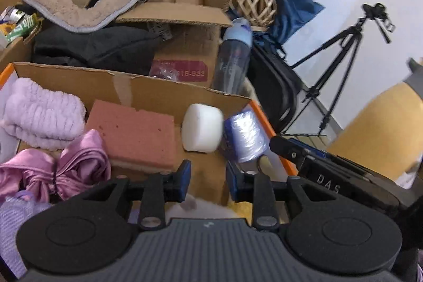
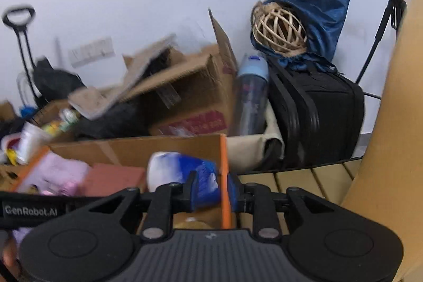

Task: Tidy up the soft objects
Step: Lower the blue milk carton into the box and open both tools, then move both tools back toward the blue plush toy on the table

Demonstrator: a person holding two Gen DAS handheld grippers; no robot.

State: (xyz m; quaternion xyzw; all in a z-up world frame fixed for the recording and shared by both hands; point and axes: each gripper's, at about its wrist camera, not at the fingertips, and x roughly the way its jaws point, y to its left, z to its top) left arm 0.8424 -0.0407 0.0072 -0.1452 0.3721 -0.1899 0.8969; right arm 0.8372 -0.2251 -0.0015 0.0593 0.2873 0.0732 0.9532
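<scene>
In the left wrist view a shallow cardboard box with an orange rim [image 1: 79, 82] holds a lilac fluffy towel [image 1: 42, 112], a pink sponge [image 1: 134, 134], a white soft block [image 1: 202, 127], a blue-wrapped pack [image 1: 243, 134] and pink satin cloth [image 1: 58, 171]. My left gripper [image 1: 208, 180] hovers over the box's front, narrowly open, with bare cardboard between its pads. A finger of my right gripper [image 1: 276, 146] sits by the pack's right side. In the right wrist view my right gripper [image 2: 212, 190] stands narrowly open above the blurred pack [image 2: 179, 168] and the orange rim [image 2: 224, 163].
Behind the box stands a bigger carton [image 1: 185, 52] with a beige fleece mat [image 1: 100, 4] and black cloth [image 1: 95, 49]. A water bottle [image 1: 235, 57], wicker ball [image 1: 253, 4], black case [image 1: 275, 86] and tripod [image 1: 343, 57] stand to the right. A slatted tan surface [image 2: 304, 181] lies right of the box.
</scene>
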